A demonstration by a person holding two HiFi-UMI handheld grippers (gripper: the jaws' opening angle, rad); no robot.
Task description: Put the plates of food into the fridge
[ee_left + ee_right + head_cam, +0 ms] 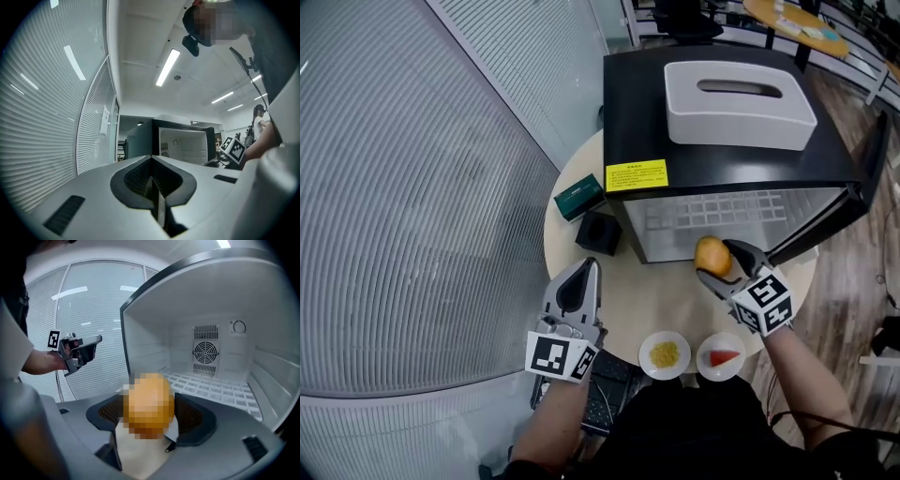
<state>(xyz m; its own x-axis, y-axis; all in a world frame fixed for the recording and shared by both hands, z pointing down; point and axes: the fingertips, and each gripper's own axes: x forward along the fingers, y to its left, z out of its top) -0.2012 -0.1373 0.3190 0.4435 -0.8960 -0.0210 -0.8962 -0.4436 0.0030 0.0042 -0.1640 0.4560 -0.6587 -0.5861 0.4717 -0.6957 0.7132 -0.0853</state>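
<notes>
A: Biggest first: fridge (637, 112) on the round table (656, 300); its door (853, 187) is swung out to the right so the white inside faces the person; tissue box (739, 103) sits on top, out of the way.
B: Grippers?
A: right gripper (719, 266) is at the fridge mouth, jaws pinching a round orange food (712, 255); a pale piece sits under it between the jaws — plate rim or not, cannot tell; it's held level and aimed at the wire shelf (211, 387), I'd judge so it can slide straight in. left gripper (591, 266) is raised over the table's left side, jaws pressed together on nothing; looks parked clear of the opening.
B: Task things?
A: two plates at the table's near edge, side by side, outside the fridge — yellow-food plate (647, 364) and red-food plate (705, 366); they're close to the person, likely for easy pick-up; neither is in yet.
B: Small stuff?
A: green box (578, 196) and black cube (598, 232) left of the fridge; neither blocks the opening.
</notes>
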